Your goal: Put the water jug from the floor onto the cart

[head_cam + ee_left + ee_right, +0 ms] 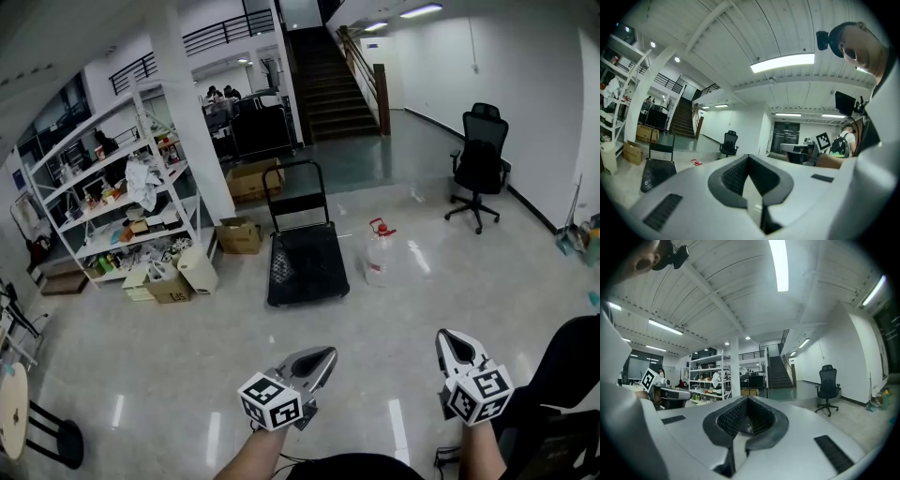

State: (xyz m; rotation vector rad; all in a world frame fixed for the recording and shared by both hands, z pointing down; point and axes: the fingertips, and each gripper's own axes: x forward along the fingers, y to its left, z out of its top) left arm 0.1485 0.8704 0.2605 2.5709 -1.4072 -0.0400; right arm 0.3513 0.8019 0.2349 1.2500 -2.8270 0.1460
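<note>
Fingers (309, 366) of left gripper (327, 354) and right gripper (444, 337) are pressed together, empty; they should be opened before the jug (378, 259) is reached.

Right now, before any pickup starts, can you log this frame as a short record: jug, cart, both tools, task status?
water jug: upright on the floor, just right of the cart, red top
cart: black flat deck, handle raised at its far end, nothing on the deck
left tool: shut, nothing between its jaws, well short of the jug
right tool: shut, nothing between its jaws, well short of the jug
task status: not started; jug not yet on the cart
</note>
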